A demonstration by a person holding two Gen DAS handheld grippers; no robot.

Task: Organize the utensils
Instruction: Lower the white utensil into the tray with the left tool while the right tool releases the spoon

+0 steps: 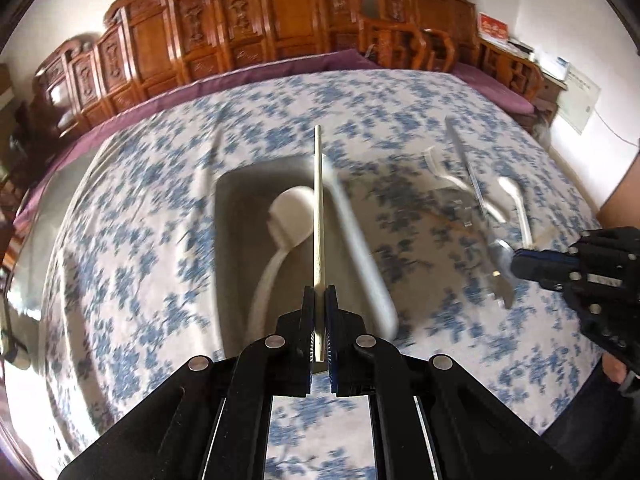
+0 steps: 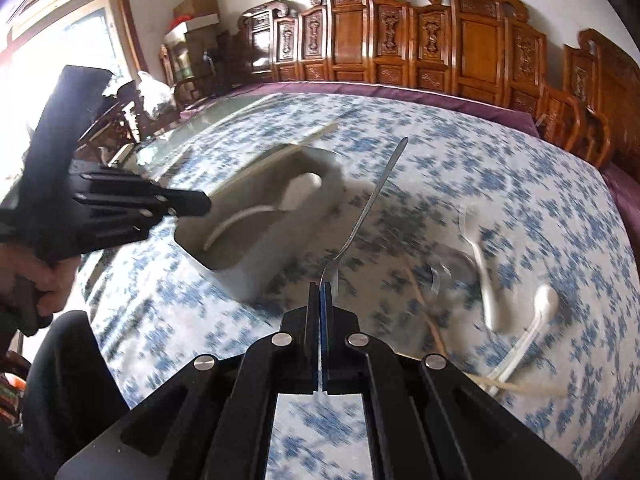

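Note:
My left gripper (image 1: 319, 294) is shut on a pale chopstick (image 1: 318, 200) that points straight ahead over the grey tray (image 1: 240, 248). A white spoon (image 1: 290, 212) lies in the tray. My right gripper (image 2: 320, 288) is shut on a metal utensil (image 2: 368, 200) whose thin handle sticks up and forward; in the left wrist view it (image 1: 472, 176) shows at the right. The tray (image 2: 264, 264) with the white spoon (image 2: 280, 204) lies left of the right gripper. The left gripper shows in the right wrist view (image 2: 192, 202) over the tray's near end.
A blue-flowered cloth (image 1: 140, 240) covers the table. White plastic spoons (image 2: 532, 328), a clear plastic fork (image 2: 476, 252) and a thin stick (image 2: 424, 304) lie on a glass disc at the right. Carved wooden chairs (image 1: 280, 20) line the far edge.

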